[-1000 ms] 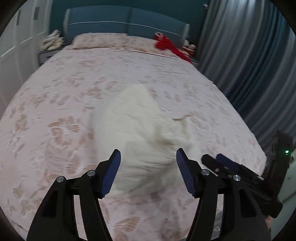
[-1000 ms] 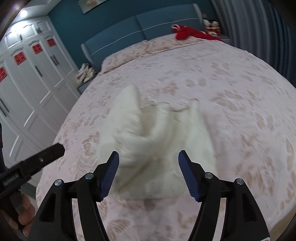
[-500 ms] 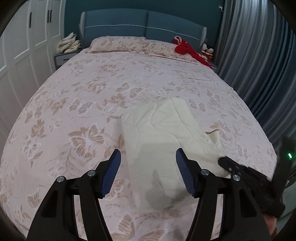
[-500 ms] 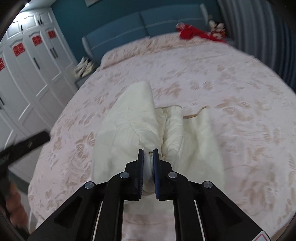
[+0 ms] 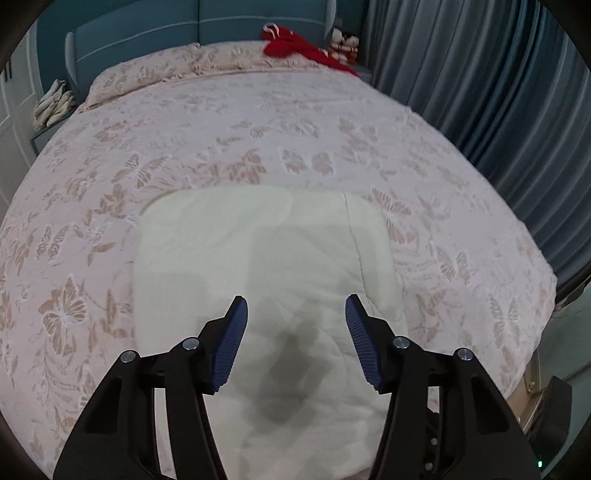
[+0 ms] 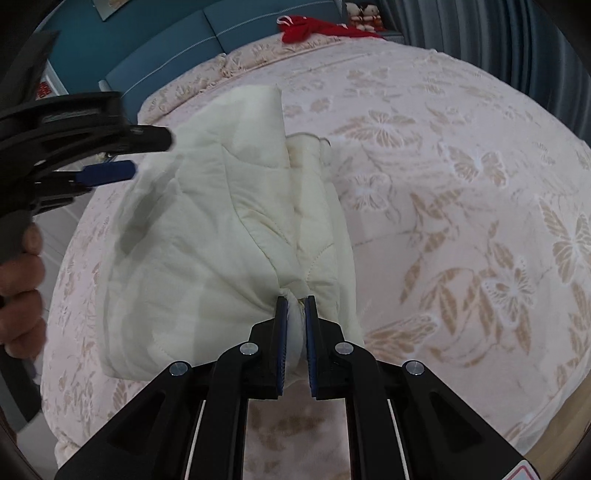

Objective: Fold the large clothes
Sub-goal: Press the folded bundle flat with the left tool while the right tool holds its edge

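Observation:
A cream quilted garment (image 5: 266, 258) lies folded on the bed, near its front edge. In the left wrist view my left gripper (image 5: 295, 343) hovers open and empty above the garment's near part. In the right wrist view my right gripper (image 6: 294, 317) is shut on a bunched near edge of the garment (image 6: 229, 221) and lifts it a little. The left gripper (image 6: 107, 173) also shows there at the left, open, beside the garment's far left side.
The bed (image 5: 258, 129) has a pink butterfly-patterned cover. A red cloth (image 5: 295, 44) lies by the pillows and the blue headboard (image 5: 199, 22). Grey curtains (image 5: 498, 92) hang on the right. The bed's front right edge (image 5: 532, 369) is close.
My right gripper shut on the garment's near edge half a second ago and still holds it, now pulled up closer. My left gripper stayed open and moved over the garment's middle.

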A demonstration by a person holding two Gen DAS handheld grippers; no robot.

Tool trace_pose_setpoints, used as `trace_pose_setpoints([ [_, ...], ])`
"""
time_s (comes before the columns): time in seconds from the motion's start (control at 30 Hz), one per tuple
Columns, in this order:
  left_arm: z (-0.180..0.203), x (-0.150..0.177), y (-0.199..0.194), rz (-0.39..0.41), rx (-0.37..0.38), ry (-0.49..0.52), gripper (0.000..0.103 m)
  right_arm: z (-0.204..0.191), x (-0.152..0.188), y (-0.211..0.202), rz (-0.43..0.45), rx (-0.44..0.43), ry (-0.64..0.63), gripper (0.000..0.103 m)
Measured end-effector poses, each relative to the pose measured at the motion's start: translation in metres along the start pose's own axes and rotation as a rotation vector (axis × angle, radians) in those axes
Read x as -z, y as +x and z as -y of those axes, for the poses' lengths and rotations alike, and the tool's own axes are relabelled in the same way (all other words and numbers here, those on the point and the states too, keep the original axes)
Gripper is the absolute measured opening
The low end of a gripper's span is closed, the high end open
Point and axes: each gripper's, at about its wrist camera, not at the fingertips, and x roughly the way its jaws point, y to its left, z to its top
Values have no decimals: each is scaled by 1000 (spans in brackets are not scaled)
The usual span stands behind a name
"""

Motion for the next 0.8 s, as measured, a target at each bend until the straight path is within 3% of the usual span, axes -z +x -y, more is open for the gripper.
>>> trace_pose_setpoints([
  [0.23,8,8,41,-57,-41,9,52,10,6,16,-31,-18,25,8],
  [0.8,14,11,84,-114,-107,30,53,23,0,37,-102,-85,92,8],
])
